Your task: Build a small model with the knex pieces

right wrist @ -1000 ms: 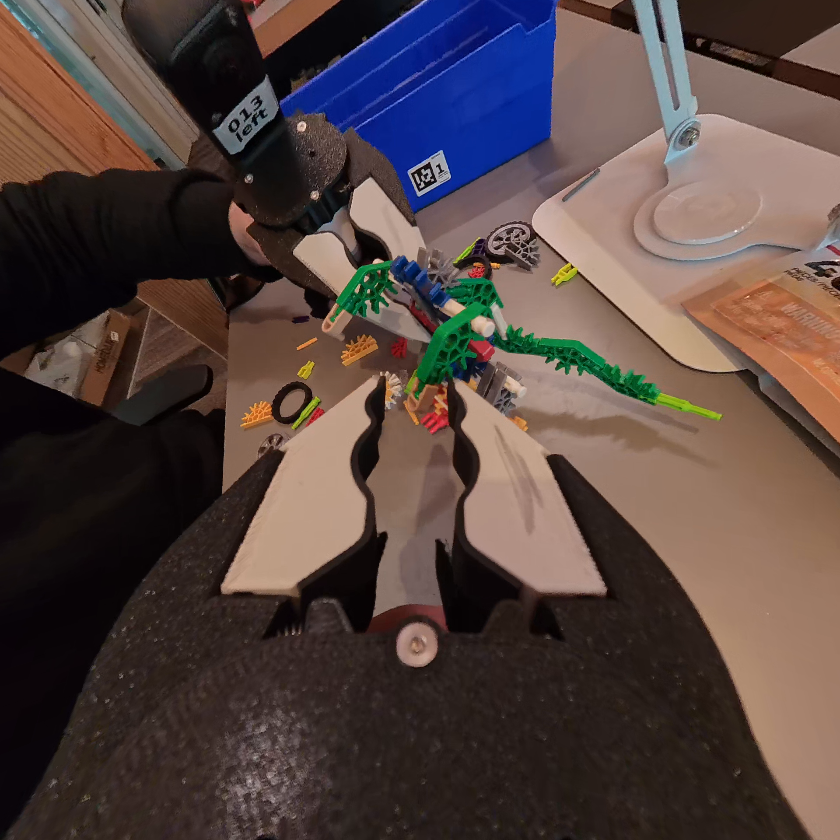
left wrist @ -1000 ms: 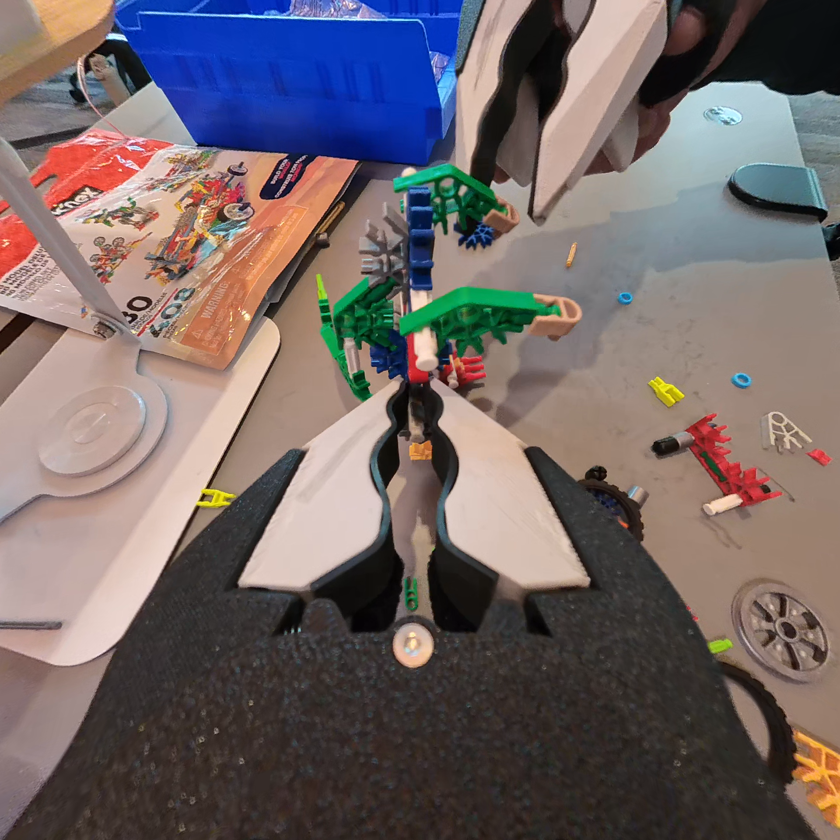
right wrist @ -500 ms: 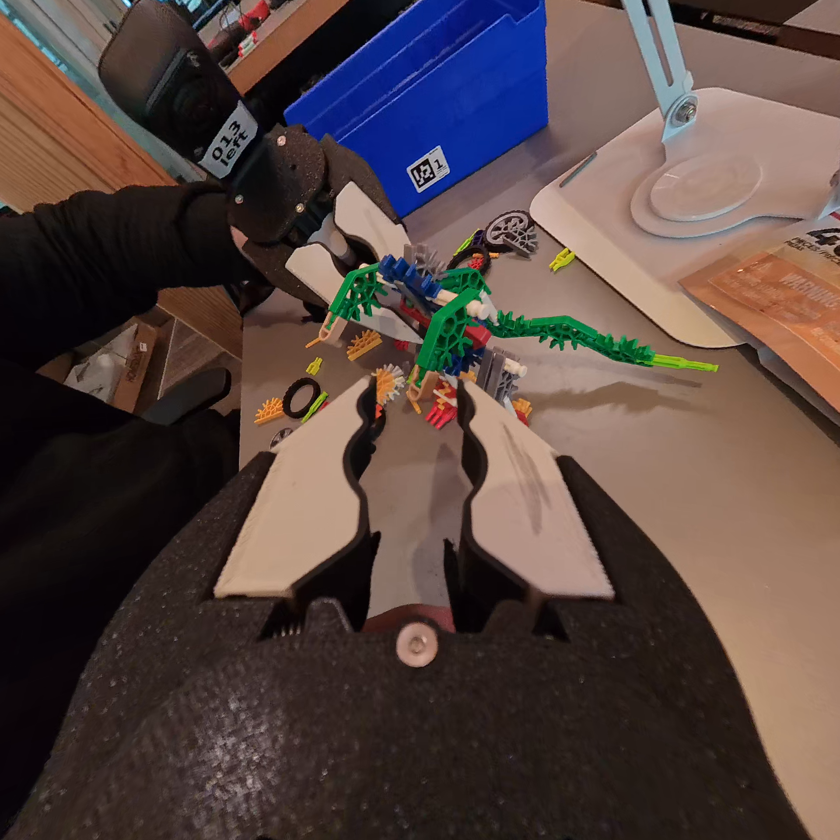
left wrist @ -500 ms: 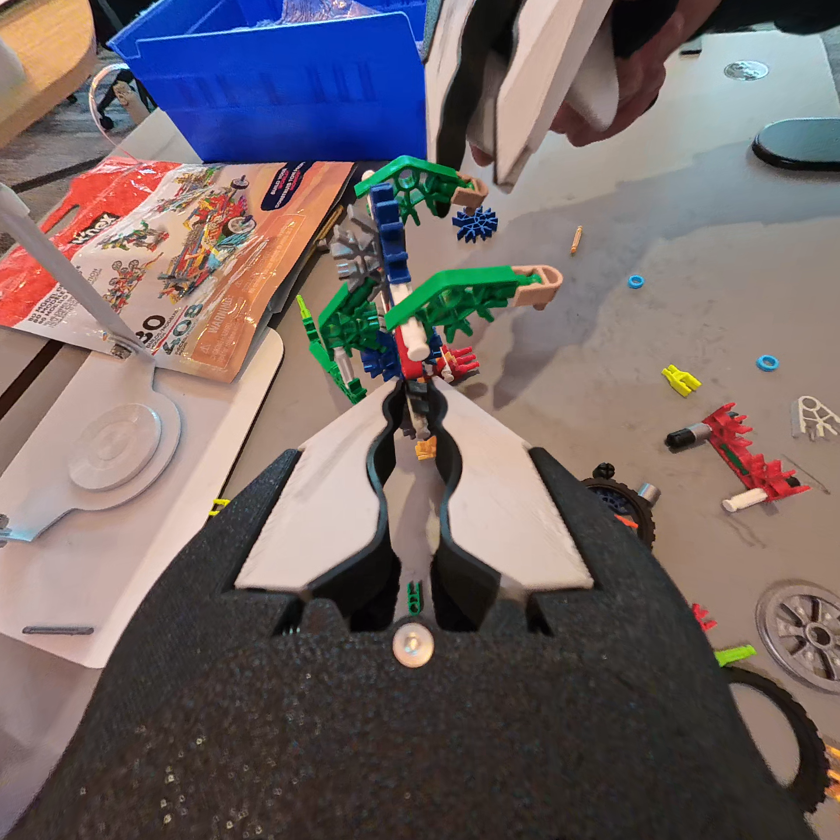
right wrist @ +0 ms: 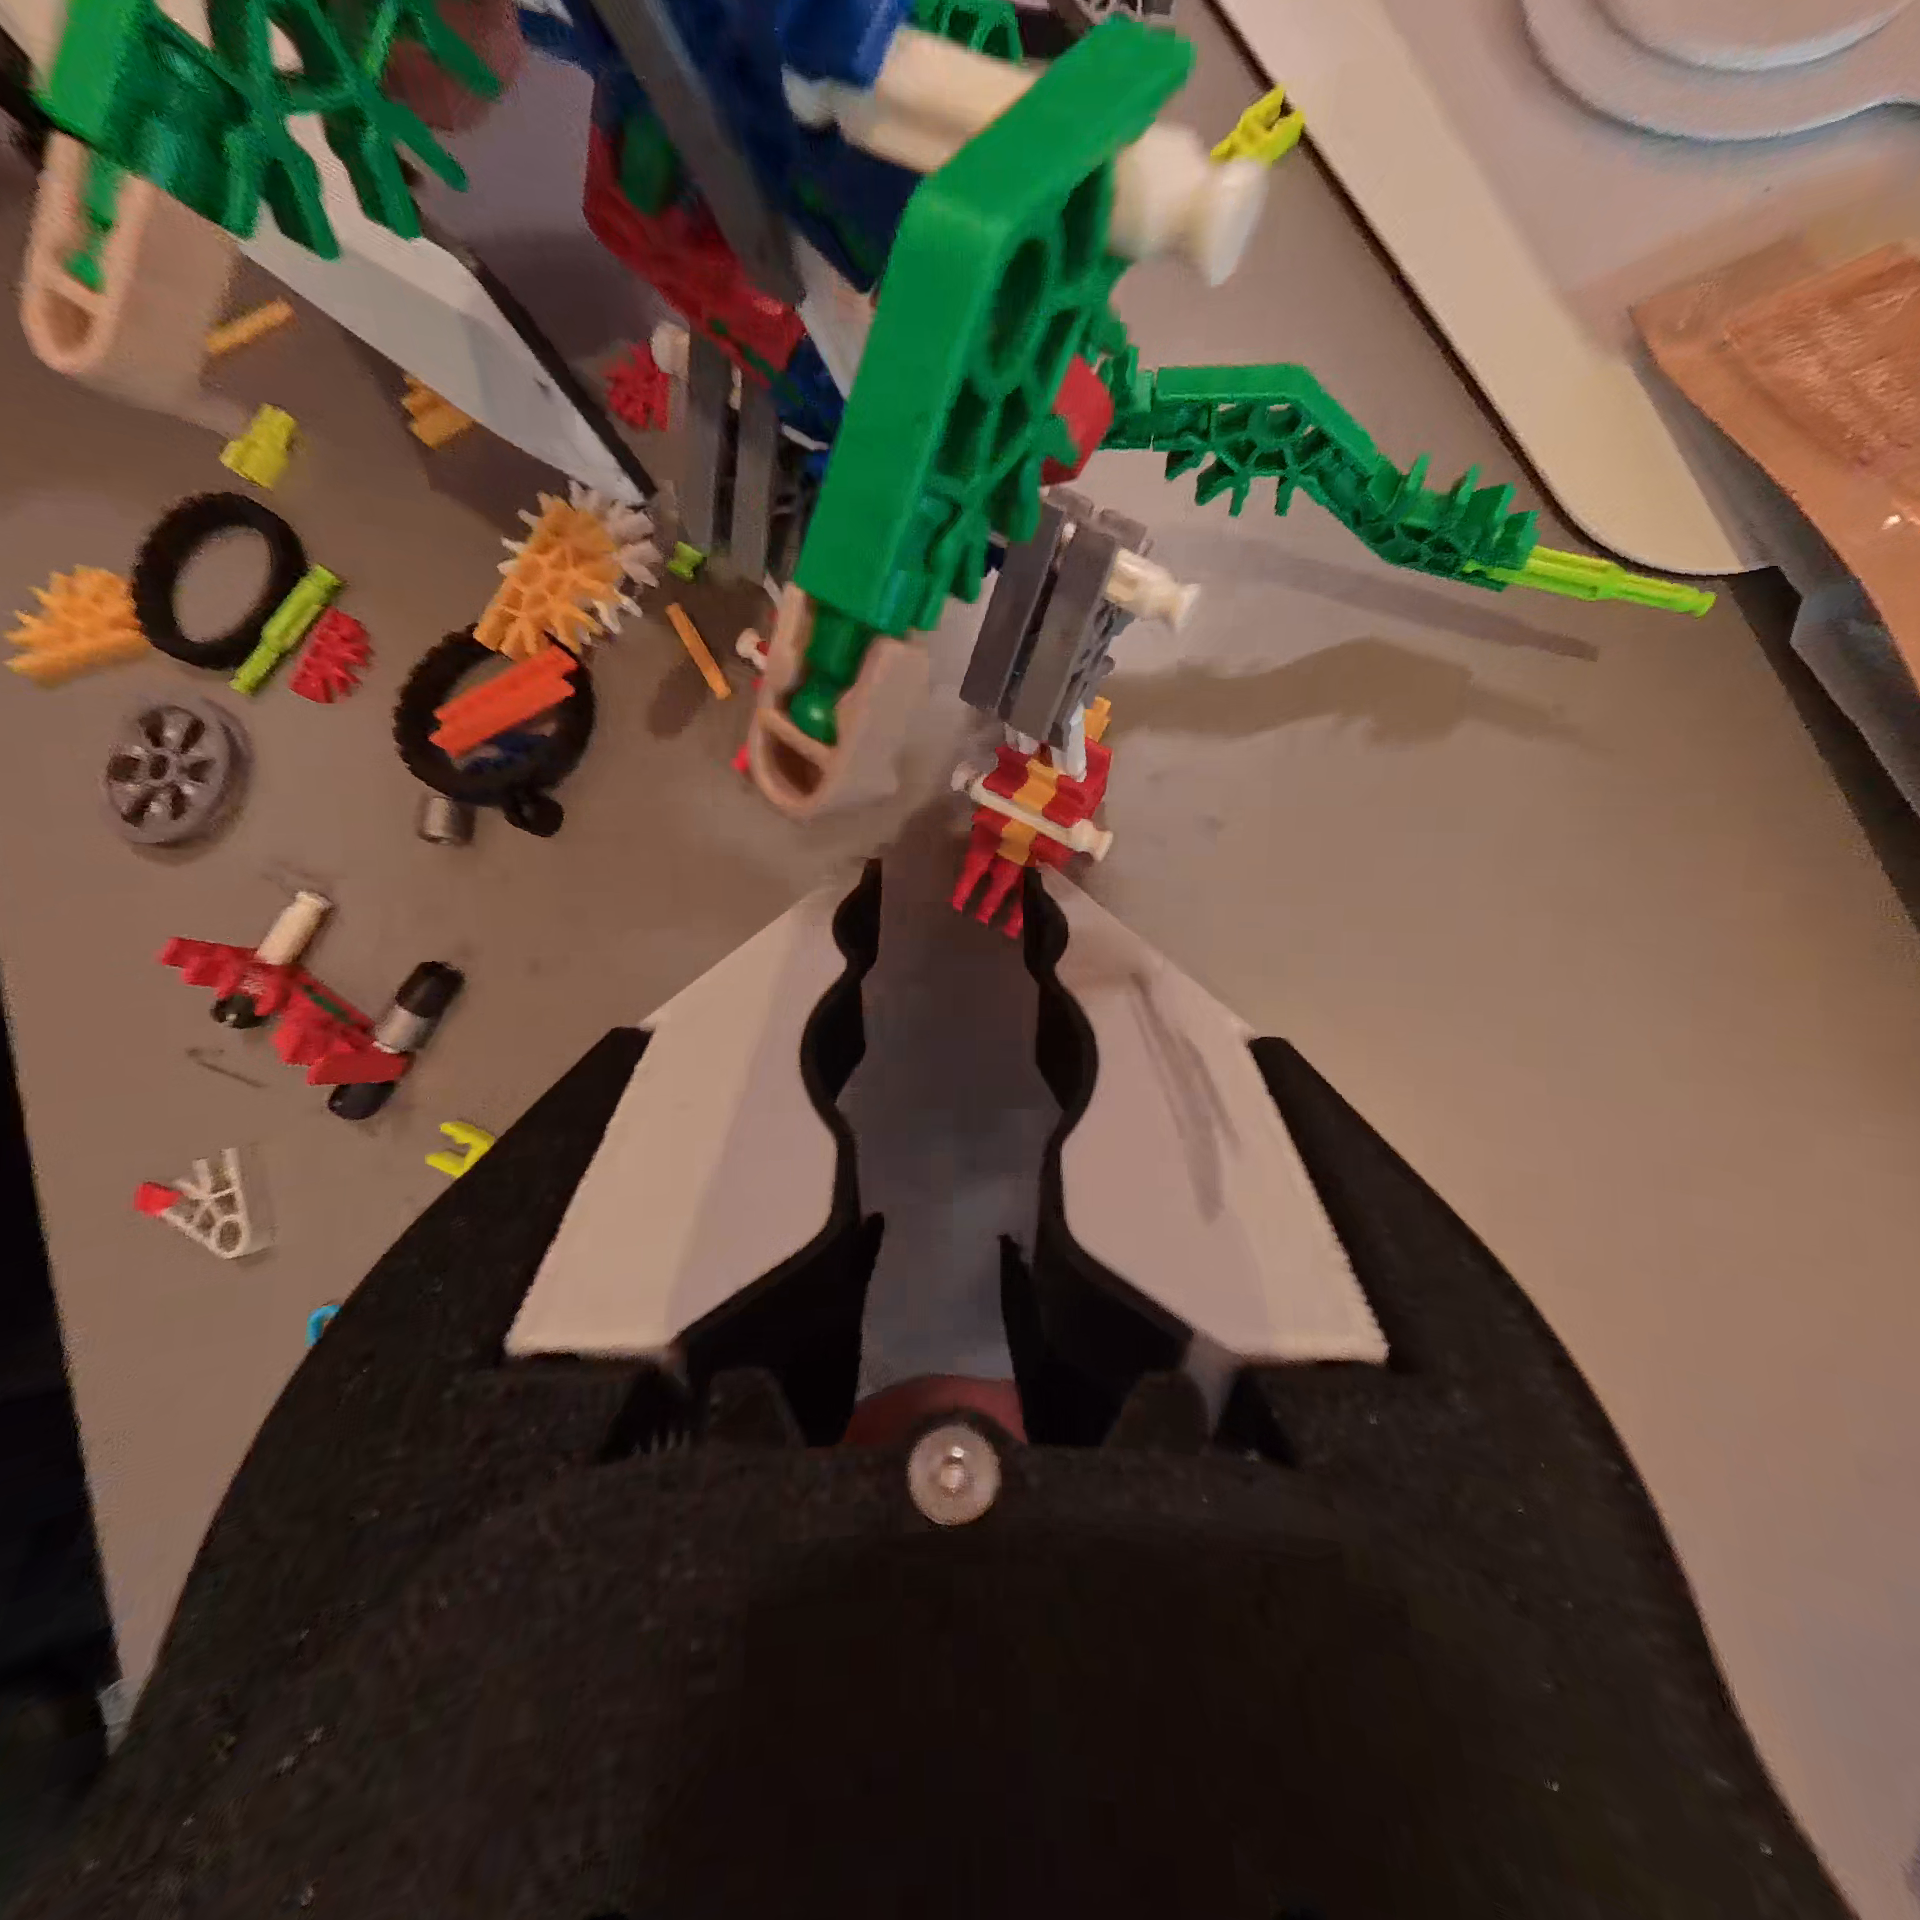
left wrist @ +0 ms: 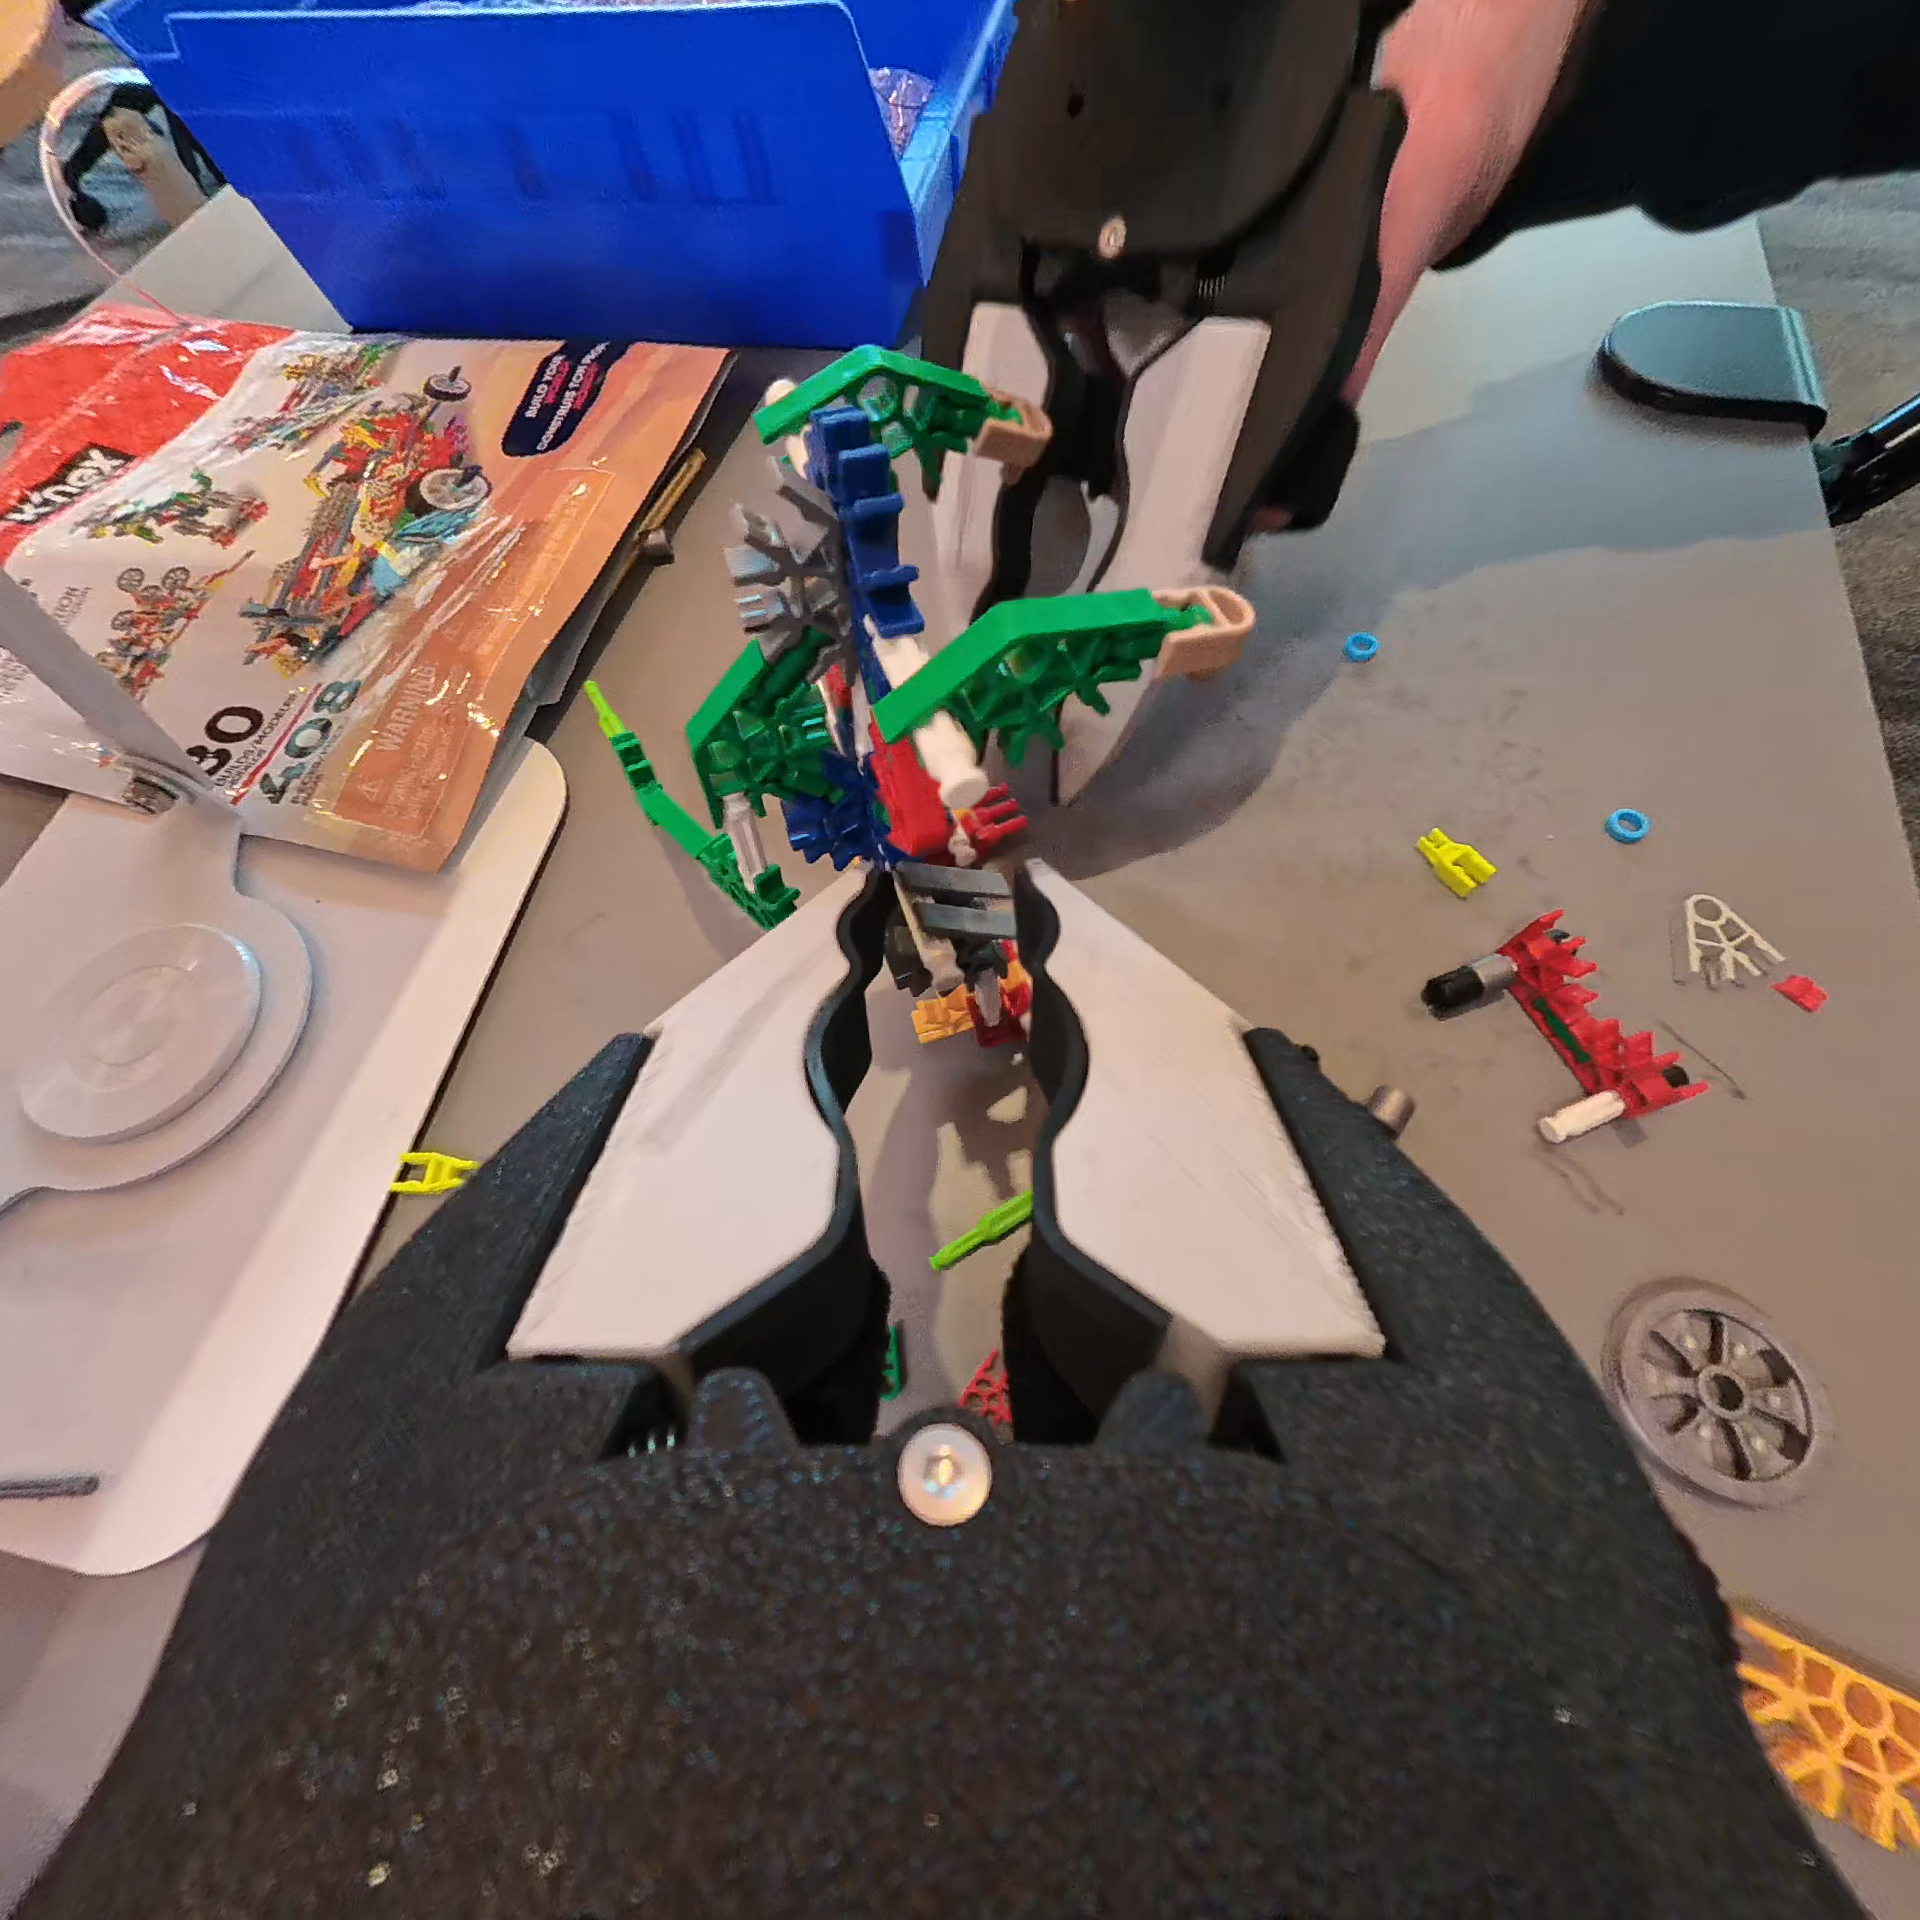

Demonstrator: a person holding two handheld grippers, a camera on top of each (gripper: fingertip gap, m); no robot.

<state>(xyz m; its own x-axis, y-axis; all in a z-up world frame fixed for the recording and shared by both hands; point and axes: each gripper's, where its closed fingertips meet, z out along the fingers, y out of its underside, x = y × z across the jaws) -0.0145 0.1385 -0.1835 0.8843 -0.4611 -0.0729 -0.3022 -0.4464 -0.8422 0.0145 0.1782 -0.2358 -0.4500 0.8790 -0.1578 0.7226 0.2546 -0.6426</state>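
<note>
the left tongs [left wrist: 945, 904] flanked a grey block [left wrist: 956, 920] low on a green, blue and red rod-and-connector model [left wrist: 883, 665], their tips set wider than half a second before. whether they still pinched it could not be told. the right tongs [right wrist: 951, 894], spread and empty, had dropped from above the model to the grey table [left wrist: 1455, 623] just beyond it, one tip beside the model's red foot [right wrist: 1029, 821]. only the left view showed the blue bin [left wrist: 540, 166] and printed bag [left wrist: 312, 582] beyond its tongs, and a person's hand [left wrist: 1455, 125] on the right tongs. only the right view showed the foot near the table, and a black tyre [right wrist: 218, 592] and grey wheel [right wrist: 171, 774] left of its tongs.
</note>
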